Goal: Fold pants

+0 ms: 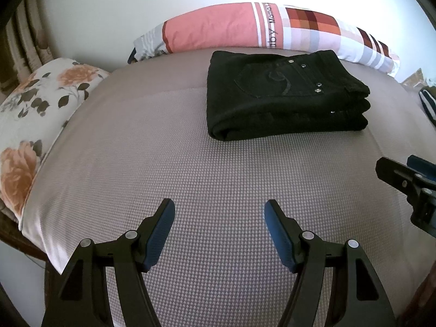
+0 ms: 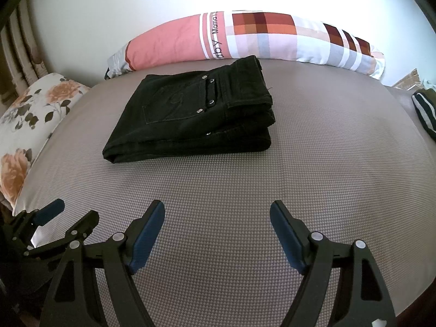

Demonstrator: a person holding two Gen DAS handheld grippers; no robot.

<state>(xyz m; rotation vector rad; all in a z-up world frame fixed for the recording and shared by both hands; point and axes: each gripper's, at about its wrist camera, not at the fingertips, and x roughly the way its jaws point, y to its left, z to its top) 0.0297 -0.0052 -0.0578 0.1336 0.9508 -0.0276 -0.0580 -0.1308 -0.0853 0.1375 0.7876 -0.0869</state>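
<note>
My left gripper (image 1: 219,212) and right gripper (image 2: 217,214) gape wide, holding nothing. The pants (image 2: 190,114) lie folded ahead of both, well apart. Thick, soft denim, probably heavyish; I'd pinch the stacked right edge.

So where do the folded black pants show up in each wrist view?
Left wrist view: folded black pants upper right of centre, on the grey bed cover.
Right wrist view: pants upper left of centre.
Shared landmark: the pink and plaid pillow lies right behind them.
</note>
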